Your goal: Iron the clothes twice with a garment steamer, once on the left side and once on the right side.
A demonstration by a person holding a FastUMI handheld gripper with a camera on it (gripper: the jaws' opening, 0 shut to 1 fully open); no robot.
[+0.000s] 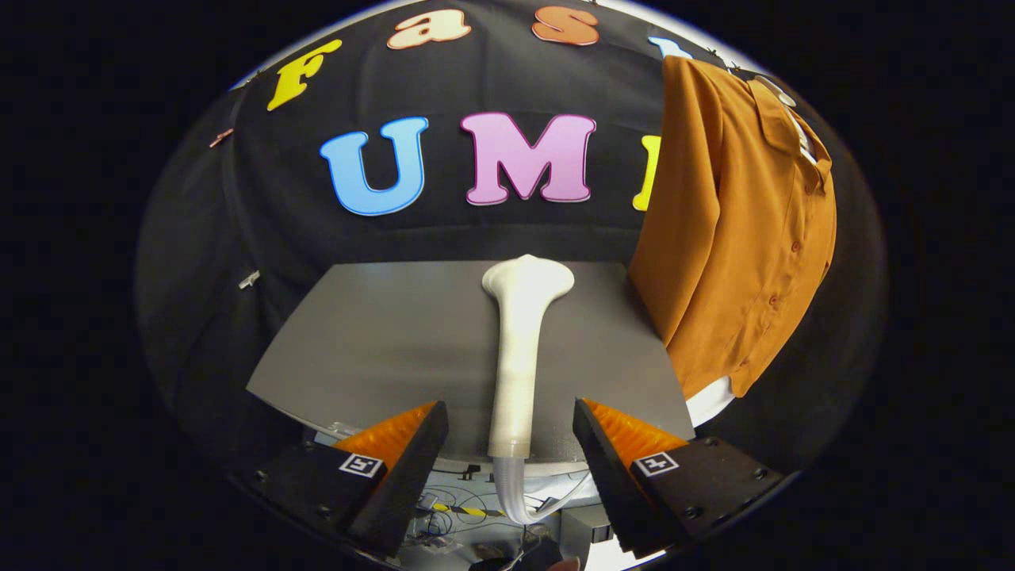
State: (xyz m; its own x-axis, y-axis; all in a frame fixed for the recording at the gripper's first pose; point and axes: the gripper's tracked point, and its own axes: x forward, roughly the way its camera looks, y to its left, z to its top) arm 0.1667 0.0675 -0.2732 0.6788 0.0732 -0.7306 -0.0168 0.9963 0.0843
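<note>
Fingers (511, 444) spread open around the steamer (519, 349) lying on the surface (381, 341), not gripped; shirt (737, 238) likely unironed, both passes left.

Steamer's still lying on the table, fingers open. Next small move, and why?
Probably ease the gripper forward and down so its open fingers straddle the handle of the steamer, then close. The white steamer lies flat on the grey table, its handle pointing back between the fingers, not yet gripped. The orange shirt hangs beyond it, to the right, so it needs picking up first.
</note>
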